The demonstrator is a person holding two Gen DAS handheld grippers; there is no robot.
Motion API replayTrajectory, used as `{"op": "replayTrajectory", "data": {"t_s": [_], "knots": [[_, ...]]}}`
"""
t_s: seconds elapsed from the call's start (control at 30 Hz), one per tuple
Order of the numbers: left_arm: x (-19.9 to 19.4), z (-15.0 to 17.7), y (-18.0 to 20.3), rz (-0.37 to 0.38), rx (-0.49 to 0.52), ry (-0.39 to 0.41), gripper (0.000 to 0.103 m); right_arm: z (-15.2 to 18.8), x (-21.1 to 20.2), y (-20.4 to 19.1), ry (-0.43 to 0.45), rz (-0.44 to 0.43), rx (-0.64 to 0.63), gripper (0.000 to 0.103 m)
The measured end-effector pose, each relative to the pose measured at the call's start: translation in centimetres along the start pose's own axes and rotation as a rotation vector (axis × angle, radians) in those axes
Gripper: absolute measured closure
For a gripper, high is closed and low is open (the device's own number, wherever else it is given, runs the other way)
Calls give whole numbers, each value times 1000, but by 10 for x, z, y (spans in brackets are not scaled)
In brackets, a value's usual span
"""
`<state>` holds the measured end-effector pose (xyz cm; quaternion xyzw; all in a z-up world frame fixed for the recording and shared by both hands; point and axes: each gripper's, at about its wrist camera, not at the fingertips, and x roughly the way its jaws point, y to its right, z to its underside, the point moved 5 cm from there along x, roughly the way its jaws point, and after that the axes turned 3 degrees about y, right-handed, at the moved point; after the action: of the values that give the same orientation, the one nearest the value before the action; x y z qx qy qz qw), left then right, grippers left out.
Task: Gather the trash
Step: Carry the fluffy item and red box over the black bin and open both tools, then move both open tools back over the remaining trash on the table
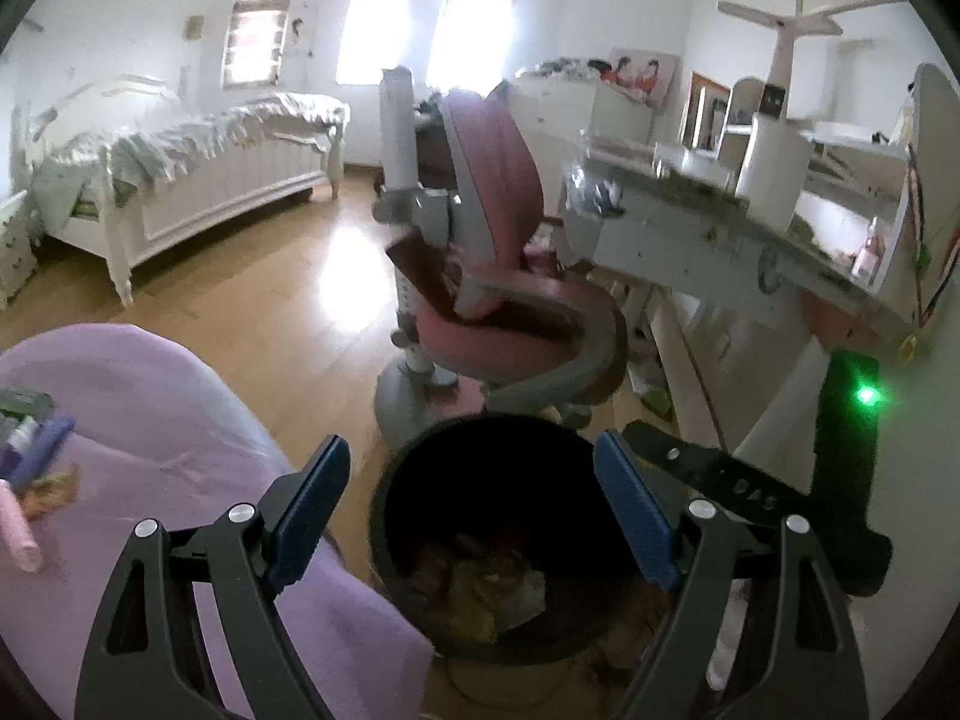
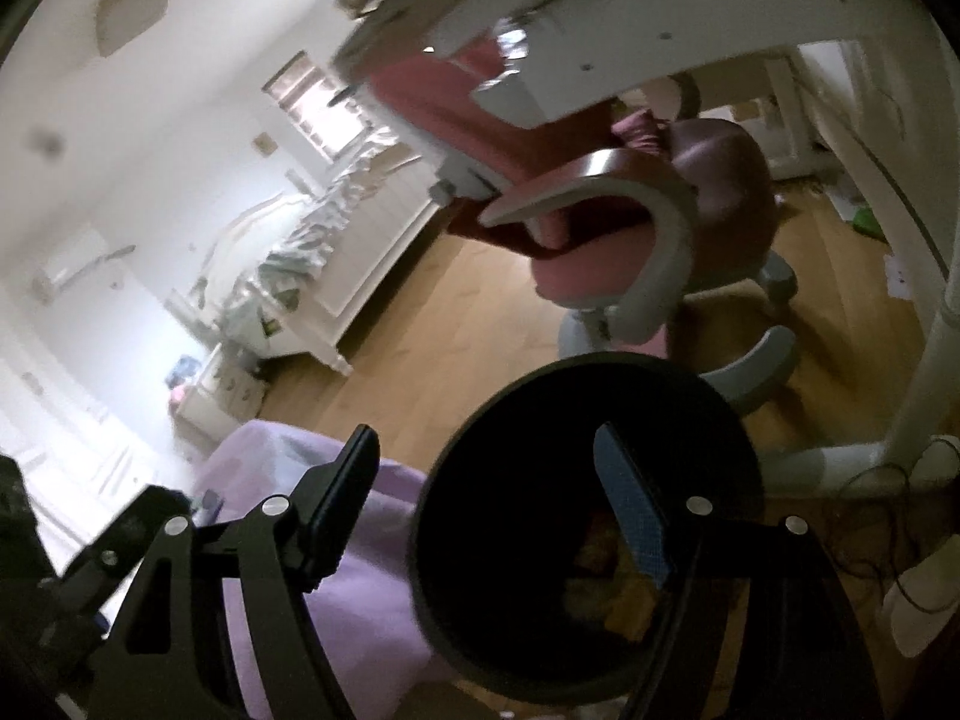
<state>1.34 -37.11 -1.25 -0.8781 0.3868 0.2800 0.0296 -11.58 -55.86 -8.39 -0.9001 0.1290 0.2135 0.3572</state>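
both claws wide over the bin

left claw (image 1: 471, 507) spread wide, nothing between the blue pads, hanging above the black bin (image 1: 498, 546) on the wooden floor (image 1: 252, 312). crumpled trash (image 1: 480, 576) lying in the bin's bottom, below and between the fingers. right claw (image 2: 486, 504) likewise wide and empty, its right finger over the bin's mouth (image 2: 570, 510). purple cover (image 1: 150, 420) just left of the bin, pink chair (image 1: 498, 276) beyond.

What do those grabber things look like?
The left gripper has black plastic arms with triangle cut-outs, round silver rivets, and ribbed blue finger pads. The right gripper is built the same way. In the left view, its black body shows a glowing green light.
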Motion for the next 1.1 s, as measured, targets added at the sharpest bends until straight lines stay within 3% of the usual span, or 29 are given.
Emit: {"op": "replayTrajectory", "data": {"t_s": [0.03,0.1,0.37,0.47,0.63,0.8,0.87,1.1], "knots": [[-7,-3,-5,-6,-2,14,20,0,1,-6,-3,-4,-12,29],[-20,-8,-16,-23,-9,42,9,3,3,-26,-12,-16,-46,29],[-63,-11,-86,-75,-106,105,9,20,22,-105,-71,-74,-173,29],[-76,-7,-126,-119,-161,111,9,34,35,-145,-112,-115,-238,29],[-109,6,-230,-225,-320,136,9,65,61,-221,-196,-206,-364,29],[-128,34,-336,-306,-462,82,9,104,90,-294,-299,-294,-489,29],[-130,44,-359,-321,-484,35,10,116,100,-320,-335,-327,-534,29],[-141,69,-375,-347,-418,-59,12,160,144,-430,-419,-414,-783,29]]}}
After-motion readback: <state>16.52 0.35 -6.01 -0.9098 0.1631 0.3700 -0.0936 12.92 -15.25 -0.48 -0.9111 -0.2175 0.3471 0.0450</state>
